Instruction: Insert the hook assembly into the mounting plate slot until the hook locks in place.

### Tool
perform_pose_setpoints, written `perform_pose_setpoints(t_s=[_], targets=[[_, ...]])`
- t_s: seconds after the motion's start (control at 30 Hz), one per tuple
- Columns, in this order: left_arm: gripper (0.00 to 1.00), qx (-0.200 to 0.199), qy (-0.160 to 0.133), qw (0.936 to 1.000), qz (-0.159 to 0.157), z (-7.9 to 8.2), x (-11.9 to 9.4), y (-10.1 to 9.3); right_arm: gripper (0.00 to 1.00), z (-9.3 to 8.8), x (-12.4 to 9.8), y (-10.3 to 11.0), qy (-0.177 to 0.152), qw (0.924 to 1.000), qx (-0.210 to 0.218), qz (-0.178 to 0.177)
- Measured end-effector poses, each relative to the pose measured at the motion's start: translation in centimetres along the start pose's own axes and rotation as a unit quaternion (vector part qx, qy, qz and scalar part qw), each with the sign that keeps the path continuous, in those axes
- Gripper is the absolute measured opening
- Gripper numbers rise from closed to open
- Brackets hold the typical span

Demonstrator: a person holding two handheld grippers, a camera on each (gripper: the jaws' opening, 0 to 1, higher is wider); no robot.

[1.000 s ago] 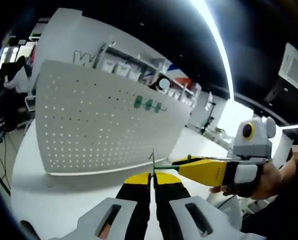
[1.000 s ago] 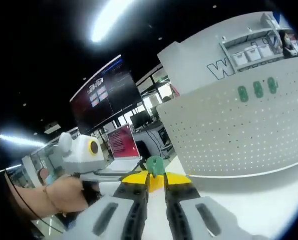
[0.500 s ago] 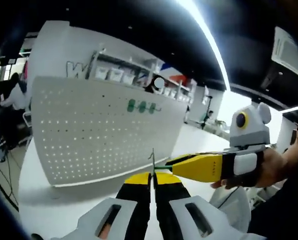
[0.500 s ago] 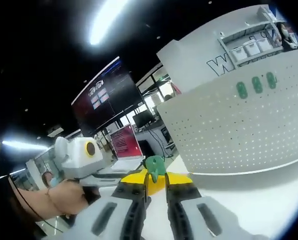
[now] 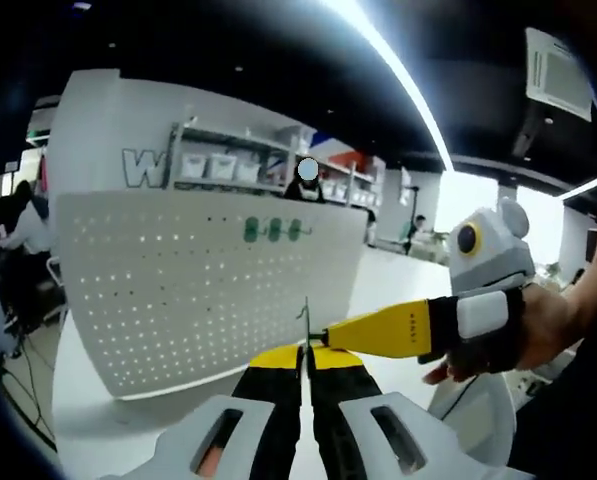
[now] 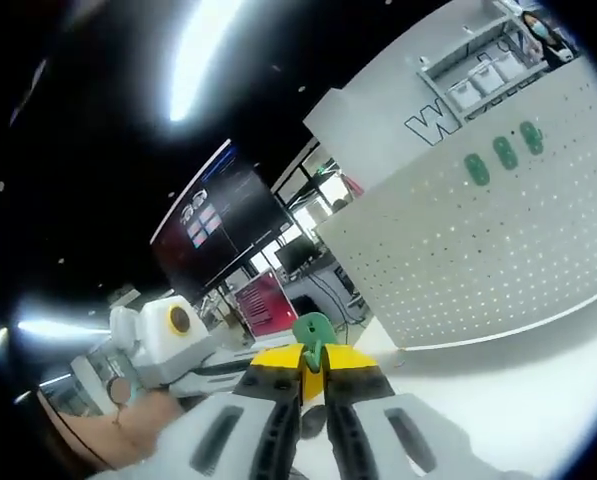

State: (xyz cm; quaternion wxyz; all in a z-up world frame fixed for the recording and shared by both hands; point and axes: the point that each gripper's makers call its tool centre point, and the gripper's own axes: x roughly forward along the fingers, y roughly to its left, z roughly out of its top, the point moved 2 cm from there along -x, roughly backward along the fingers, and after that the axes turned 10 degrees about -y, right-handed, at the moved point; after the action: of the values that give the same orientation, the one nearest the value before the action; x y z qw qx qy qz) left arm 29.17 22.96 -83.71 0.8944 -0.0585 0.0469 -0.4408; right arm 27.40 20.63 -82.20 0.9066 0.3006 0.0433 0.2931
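My left gripper point(image 5: 304, 352) is shut on a thin metal hook point(image 5: 305, 318) that sticks up between its yellow tips. My right gripper point(image 5: 330, 335) comes in from the right, held by a hand point(image 5: 538, 335), and its tip meets the hook. In the right gripper view my right gripper point(image 6: 314, 362) is shut on a small green mounting plate point(image 6: 313, 331). The left gripper point(image 6: 240, 364) reaches in from the left toward that plate. Behind stands a white pegboard point(image 5: 198, 290) point(image 6: 498, 250) with three green plates point(image 5: 274, 229) point(image 6: 500, 153) near its top edge.
The pegboard stands on a white table point(image 5: 118, 420) point(image 6: 548, 390). Behind it a white wall carries a shelf of bins point(image 5: 228, 165). A dark screen point(image 6: 228, 215) and a red sign point(image 6: 263, 300) lie further off. A person point(image 5: 18, 215) sits at the far left.
Both cameras have swung, so the pegboard sits differently in each view. The two grippers stay tip to tip, each still shut on its part.
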Motion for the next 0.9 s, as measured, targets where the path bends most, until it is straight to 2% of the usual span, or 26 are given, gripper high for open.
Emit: perform_pose_setpoints(t_s=[0.2, 0.33, 0.57, 0.63, 0.8, 0.87, 0.9], targets=[[0.02, 0.0, 0.012, 0.9997, 0.023, -0.9, -0.2, 0.4, 0.01, -0.8, 0.3, -0.4, 0.012, 0.9995, -0.027, -0.014], [0.02, -0.003, 0.006, 0.9994, 0.033, -0.9, -0.5, 0.5, 0.0, -0.9, 0.2, -0.3, 0.006, 0.9993, -0.034, -0.013], [0.03, 0.005, 0.011, 0.9994, 0.032, -1.2, -0.7, 0.6, 0.0, -1.2, 0.2, -0.4, 0.014, 0.9996, -0.025, -0.009], [0.03, 0.021, -0.004, 0.9993, 0.031, -0.9, -0.8, 0.5, 0.0, -1.0, 0.2, -0.3, 0.01, 0.9997, -0.02, -0.007], [0.04, 0.017, 0.009, 0.9995, 0.024, -1.3, -0.5, 0.3, 0.0, -1.0, -0.2, -0.6, 0.014, 0.9994, -0.031, -0.008], [0.09, 0.008, 0.014, 0.9998, 0.015, -1.6, -0.4, 0.0, 0.0, -0.8, -0.3, -0.6, 0.012, 0.9994, -0.032, -0.005], [0.14, -0.008, 0.018, 0.9997, 0.011, -2.0, -0.3, -0.2, 0.0, -0.7, -0.3, -0.8, 0.014, 0.9988, -0.046, -0.008]])
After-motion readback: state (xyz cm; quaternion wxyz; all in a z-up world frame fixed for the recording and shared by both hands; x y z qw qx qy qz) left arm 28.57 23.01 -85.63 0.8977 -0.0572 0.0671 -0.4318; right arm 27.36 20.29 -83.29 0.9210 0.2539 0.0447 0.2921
